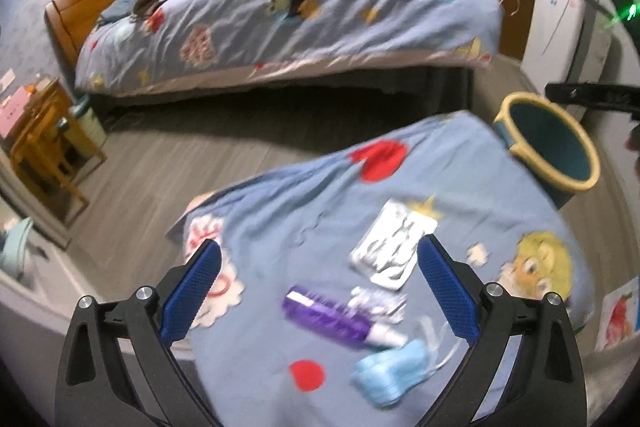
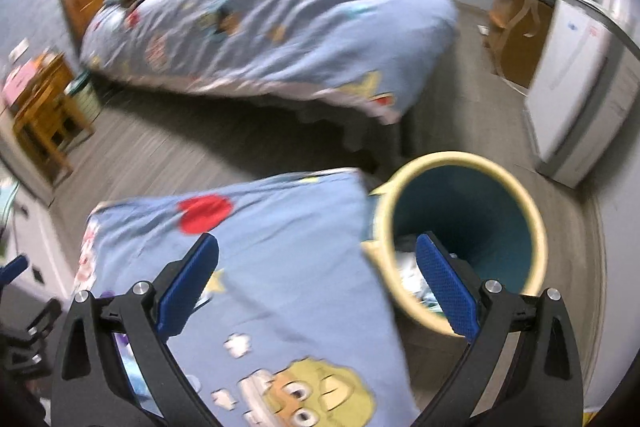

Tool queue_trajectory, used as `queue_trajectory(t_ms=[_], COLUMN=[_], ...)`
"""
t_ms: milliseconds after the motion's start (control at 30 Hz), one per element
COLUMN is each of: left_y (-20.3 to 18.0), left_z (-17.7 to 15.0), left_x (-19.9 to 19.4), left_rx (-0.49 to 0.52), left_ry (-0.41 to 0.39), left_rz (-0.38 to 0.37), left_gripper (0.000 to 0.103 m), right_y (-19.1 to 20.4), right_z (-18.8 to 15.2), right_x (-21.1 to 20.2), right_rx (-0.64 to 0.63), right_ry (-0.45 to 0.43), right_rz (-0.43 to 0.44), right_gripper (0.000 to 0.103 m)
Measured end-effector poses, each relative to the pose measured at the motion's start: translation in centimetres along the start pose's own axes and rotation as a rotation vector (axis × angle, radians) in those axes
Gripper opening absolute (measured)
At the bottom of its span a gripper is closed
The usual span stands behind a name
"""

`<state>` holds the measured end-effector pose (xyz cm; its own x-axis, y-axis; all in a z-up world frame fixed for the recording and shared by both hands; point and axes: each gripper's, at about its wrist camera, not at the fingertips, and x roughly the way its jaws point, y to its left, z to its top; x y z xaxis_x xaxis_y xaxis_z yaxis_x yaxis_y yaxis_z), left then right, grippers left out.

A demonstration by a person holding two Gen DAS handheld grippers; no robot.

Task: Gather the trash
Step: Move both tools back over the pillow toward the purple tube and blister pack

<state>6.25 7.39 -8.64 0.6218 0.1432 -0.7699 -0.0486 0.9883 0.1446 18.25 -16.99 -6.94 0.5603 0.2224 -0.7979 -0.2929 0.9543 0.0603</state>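
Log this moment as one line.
left claw: open over purple wrapper | right claw: open, empty, at bin | trash on bedspread

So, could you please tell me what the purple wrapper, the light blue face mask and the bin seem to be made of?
The purple wrapper looks like glossy plastic film: it shines. The light blue face mask seems soft, matte non-woven fabric, pleated, though blur hides detail. The bin appears to be smooth moulded plastic, teal inside with a cream rim.
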Motion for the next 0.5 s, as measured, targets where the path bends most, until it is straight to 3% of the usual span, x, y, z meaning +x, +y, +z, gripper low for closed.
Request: queue_trajectory(t_ms=[233, 500], left_y=[2.0, 3.4], left_z=[-2.0, -3.0], left_x=[0.3, 0.0], left_rx=[-0.018, -0.037], left_ry=[0.038, 0.045], left_rz=[0.004, -0.002], left_gripper=[0.097, 0.097], right_y=[4.0, 8.4], right_z=[-2.3, -8.3], right_x=[0.0, 1.8], right_rx=[-0.002, 0.032], right_ry=[0.055, 0.168], right_rz=[0.025, 0.052], right_gripper=[0.097, 0.097])
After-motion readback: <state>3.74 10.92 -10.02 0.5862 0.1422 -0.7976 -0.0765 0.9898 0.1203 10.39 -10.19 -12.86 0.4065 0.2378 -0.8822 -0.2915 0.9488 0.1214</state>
